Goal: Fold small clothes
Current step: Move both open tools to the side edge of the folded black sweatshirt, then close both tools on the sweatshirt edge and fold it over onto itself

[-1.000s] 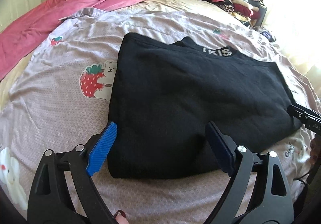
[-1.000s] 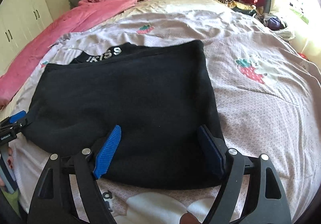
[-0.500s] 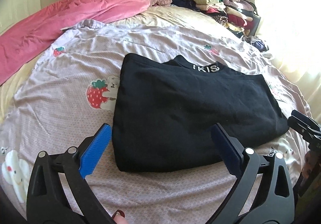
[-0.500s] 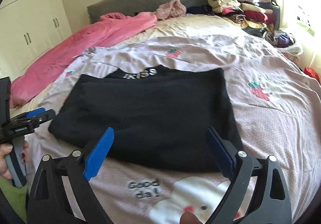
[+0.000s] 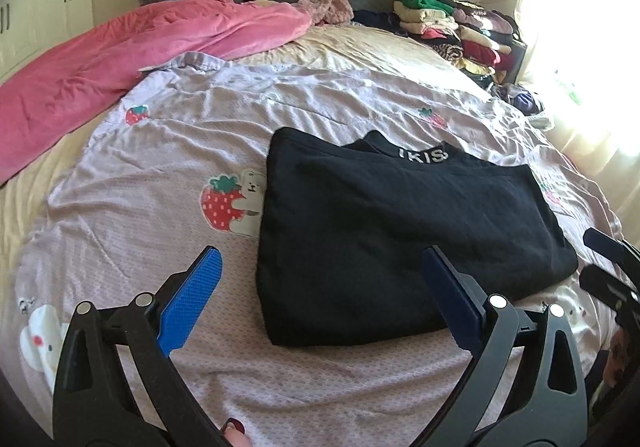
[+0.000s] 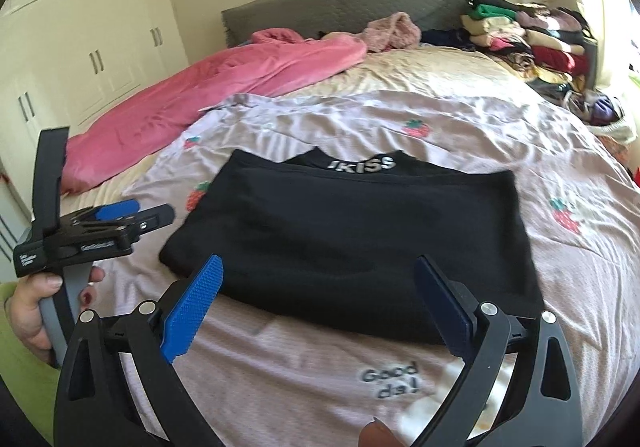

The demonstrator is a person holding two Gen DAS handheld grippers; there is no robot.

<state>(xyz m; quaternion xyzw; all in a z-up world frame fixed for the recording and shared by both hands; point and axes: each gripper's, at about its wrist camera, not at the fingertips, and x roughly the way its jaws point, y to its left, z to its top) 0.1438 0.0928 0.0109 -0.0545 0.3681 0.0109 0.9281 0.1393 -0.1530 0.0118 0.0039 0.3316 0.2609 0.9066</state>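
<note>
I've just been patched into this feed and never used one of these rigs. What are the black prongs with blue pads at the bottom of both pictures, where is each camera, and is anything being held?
There is no robot arm. A person holds a hand-squeezed clamp in each hand, and a wide-angle camera on each one looks forward along its two fingers. One picture comes from the left gripper, the other from the right gripper. In the right view you also see the left one from the side, in the person's hand. On the bed, a folded black garment lies on a lilac strawberry-print cover. Beyond it are a pink blanket and a pile of clothes. Both grippers' jaws have just been opening and stand wide, with nothing between them. Nothing is held.
</note>
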